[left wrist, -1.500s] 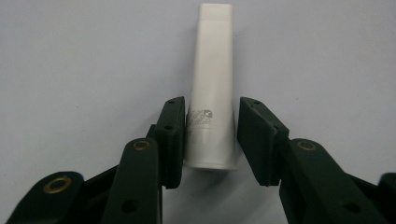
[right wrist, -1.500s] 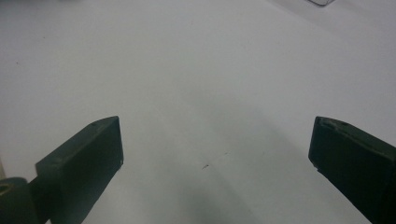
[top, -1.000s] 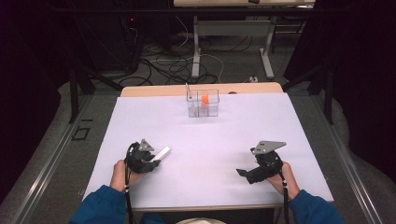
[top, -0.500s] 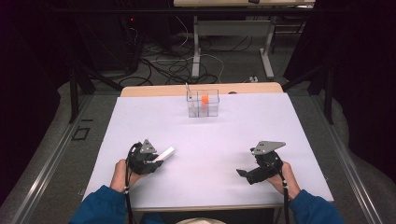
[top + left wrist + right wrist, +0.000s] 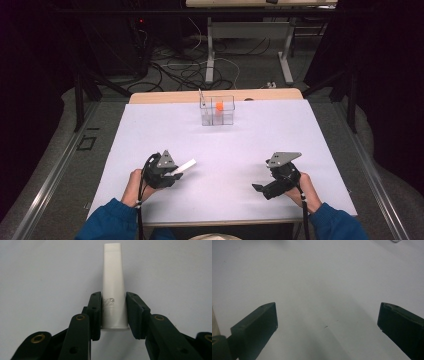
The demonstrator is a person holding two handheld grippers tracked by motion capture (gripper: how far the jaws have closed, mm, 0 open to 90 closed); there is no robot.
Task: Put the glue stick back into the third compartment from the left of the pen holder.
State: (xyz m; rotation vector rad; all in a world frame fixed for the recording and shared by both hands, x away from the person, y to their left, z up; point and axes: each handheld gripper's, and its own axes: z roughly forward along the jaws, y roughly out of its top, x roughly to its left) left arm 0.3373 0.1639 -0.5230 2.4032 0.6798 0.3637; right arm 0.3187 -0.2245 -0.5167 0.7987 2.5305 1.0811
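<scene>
L gripper [image 5: 113, 315] pinches small white plastic squeeze tube [image 5: 113, 290] above white table sheet [image 5: 240, 150]; R gripper [image 5: 327, 322] jaws spread wide, nothing between.

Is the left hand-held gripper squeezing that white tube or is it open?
Squeezing: the left hand-held gripper has both pads against the white tube.

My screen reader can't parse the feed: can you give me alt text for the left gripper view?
The left hand-held gripper grips a white, slightly flattened plastic tube near its round lower end, black pads pressed to both sides. The tube points straight up the frame, small grey print on it between the pads, over a plain white table surface.
</scene>
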